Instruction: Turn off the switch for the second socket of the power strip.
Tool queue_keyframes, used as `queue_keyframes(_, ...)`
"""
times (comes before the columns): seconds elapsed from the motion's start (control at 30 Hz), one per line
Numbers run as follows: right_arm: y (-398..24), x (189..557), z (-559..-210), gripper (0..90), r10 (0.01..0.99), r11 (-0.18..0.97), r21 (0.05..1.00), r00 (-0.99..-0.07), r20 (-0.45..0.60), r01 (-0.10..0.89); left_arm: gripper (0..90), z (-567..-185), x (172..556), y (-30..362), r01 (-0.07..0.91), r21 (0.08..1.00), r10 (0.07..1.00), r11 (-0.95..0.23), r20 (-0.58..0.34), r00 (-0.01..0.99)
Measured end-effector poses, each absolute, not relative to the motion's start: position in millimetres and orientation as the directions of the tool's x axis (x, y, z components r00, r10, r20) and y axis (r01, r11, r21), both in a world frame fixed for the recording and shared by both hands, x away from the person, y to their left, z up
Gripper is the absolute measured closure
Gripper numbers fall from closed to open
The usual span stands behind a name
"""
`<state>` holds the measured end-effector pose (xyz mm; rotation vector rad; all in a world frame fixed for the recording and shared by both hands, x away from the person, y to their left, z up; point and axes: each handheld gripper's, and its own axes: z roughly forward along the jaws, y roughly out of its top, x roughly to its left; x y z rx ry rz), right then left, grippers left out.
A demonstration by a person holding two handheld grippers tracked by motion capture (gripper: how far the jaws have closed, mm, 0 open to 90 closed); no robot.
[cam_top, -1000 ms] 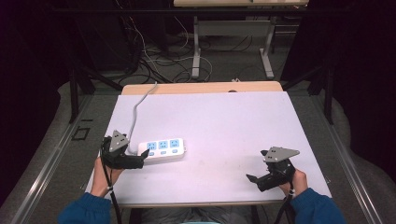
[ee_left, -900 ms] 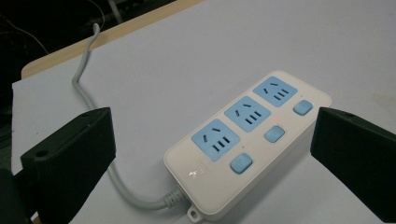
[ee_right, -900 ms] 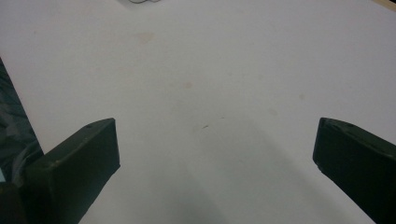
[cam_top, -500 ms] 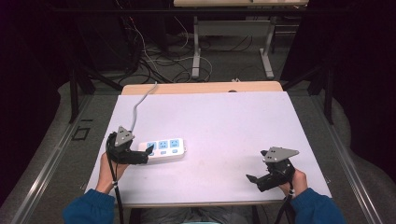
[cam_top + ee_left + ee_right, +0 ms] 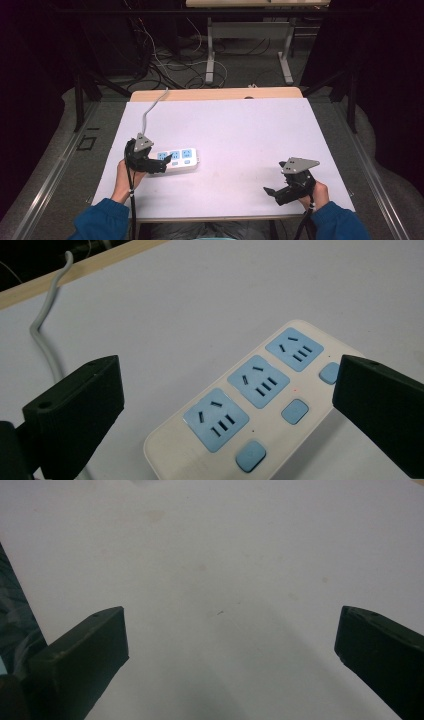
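Two grippers are over the table, and the left one has changed place most. One second ago the left gripper stood at the left end of the power strip, a little nearer to the person. Now it has come forward and turned toward the strip, so that its jaws reach over the strip's left end. In the left gripper view the jaws are spread wide, one on each side of the white body, and they do not touch it yet as far as I can see. The strip lies flat on the left part of the table, with three blue sockets and three small blue buttons on top. Its grey cord runs away to the far edge.

The right gripper has almost not moved. It rests near the front right corner, well apart from the strip, and its jaws are also spread, with bare table surface between them.

My judgement is that the approach is nearly finished and the grasp is the step in hand. Closing the left jaws on the strip's end would be the next move, and the right gripper waits.
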<state>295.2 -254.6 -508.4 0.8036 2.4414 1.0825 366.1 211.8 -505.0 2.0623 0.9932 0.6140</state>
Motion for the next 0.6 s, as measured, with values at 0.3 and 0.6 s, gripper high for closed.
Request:
queue_keyframes(0.3,-255.2,296.4,-509.4,0.9,0.622,0.54,0.768,-0.778,-0.087,0.346,0.0,-511.4,373.0,205.1,0.452,0.777,0.79,-0.437,0.092,0.606)
queue_keyframes(0.6,-253.9,296.1,-509.9,0.9,0.621,0.54,0.765,-0.78,-0.08,0.351,0.0,-515.8,376.2,203.3,0.469,0.771,0.785,-0.431,0.063,0.617)
